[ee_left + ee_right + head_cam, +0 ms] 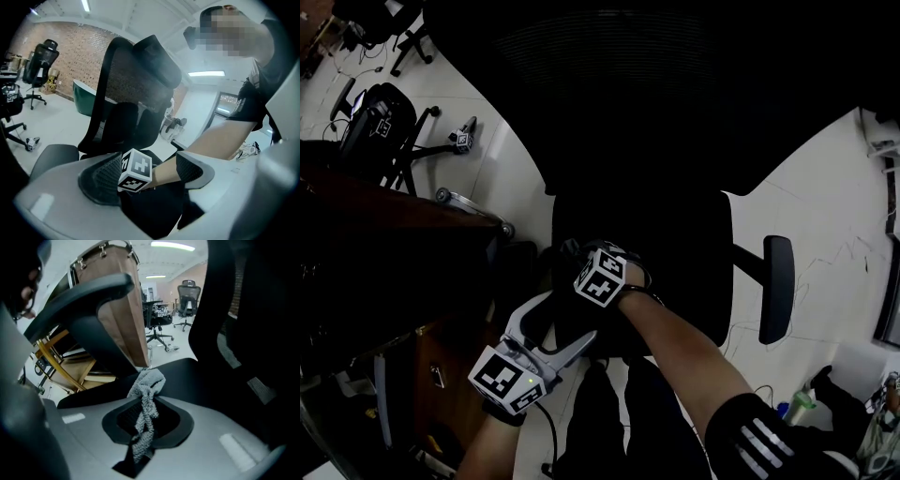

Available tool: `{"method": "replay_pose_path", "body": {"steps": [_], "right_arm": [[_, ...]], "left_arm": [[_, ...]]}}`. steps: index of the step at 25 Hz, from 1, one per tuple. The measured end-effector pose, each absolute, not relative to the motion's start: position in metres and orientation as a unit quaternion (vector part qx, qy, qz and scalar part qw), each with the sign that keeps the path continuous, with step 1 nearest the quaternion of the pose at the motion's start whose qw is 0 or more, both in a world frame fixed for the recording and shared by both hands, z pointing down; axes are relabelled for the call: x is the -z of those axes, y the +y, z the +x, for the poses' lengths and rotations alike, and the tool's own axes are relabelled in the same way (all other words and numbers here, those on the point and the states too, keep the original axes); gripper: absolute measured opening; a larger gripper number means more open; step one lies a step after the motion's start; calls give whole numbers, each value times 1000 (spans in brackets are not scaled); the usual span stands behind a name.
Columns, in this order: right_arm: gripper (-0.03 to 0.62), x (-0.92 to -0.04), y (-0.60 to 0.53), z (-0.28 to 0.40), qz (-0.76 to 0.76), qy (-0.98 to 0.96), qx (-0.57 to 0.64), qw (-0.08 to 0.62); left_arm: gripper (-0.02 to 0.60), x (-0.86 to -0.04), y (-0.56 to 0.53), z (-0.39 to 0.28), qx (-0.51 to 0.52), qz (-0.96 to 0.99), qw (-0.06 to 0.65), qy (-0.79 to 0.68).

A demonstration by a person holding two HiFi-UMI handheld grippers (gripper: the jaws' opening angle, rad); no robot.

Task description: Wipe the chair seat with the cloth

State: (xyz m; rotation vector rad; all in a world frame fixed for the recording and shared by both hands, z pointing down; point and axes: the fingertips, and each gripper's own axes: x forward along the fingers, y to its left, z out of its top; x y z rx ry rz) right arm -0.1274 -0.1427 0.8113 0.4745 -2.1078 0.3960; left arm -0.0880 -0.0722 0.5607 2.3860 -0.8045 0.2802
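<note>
The black office chair's seat (675, 262) fills the middle of the head view, below its mesh backrest (656, 84). My right gripper, known there by its marker cube (602, 277), rests over the seat's front left part. In the right gripper view the right gripper (147, 414) is shut on a grey terry cloth (149, 380); the cloth's bunched end lies on the seat (187, 376). My left gripper (567, 323) hangs just off the seat's front left corner. The left gripper (145, 174) is open, holding nothing, and faces the right gripper's cube (136, 169) and forearm.
A dark desk (384, 253) and a wooden cabinet (441, 366) stand close on the left of the chair. The left armrest (79, 296) arches over the cloth and the right armrest (777, 281) sticks out on the far side. Another chair (384, 122) stands at the back left.
</note>
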Motion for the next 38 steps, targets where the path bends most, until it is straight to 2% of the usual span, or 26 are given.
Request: {"method": "replay_pose_path", "body": {"steps": [5, 10, 17, 24, 27, 30, 38], "right_arm": [[46, -826, -135, -94, 192, -841, -160, 479], [46, -841, -119, -1, 216, -805, -163, 528], [46, -838, -107, 139, 295, -748, -204, 559], [46, -827, -106, 205, 362, -699, -207, 581], [46, -825, -104, 205, 366, -695, -211, 583], [48, -811, -114, 178, 374, -719, -212, 546], [48, -784, -99, -31, 261, -834, -201, 443]], "left_arm": [[387, -562, -68, -79, -98, 897, 313, -296], [387, -563, -65, -53, -104, 902, 316, -274], [387, -562, -59, -8, -103, 910, 321, -241], [387, -558, -53, 0, -109, 913, 320, -227], [387, -558, -49, -10, -114, 911, 321, -231], [387, -559, -47, -24, -113, 909, 320, -241], [387, -563, -35, -65, -123, 898, 325, -270]]}}
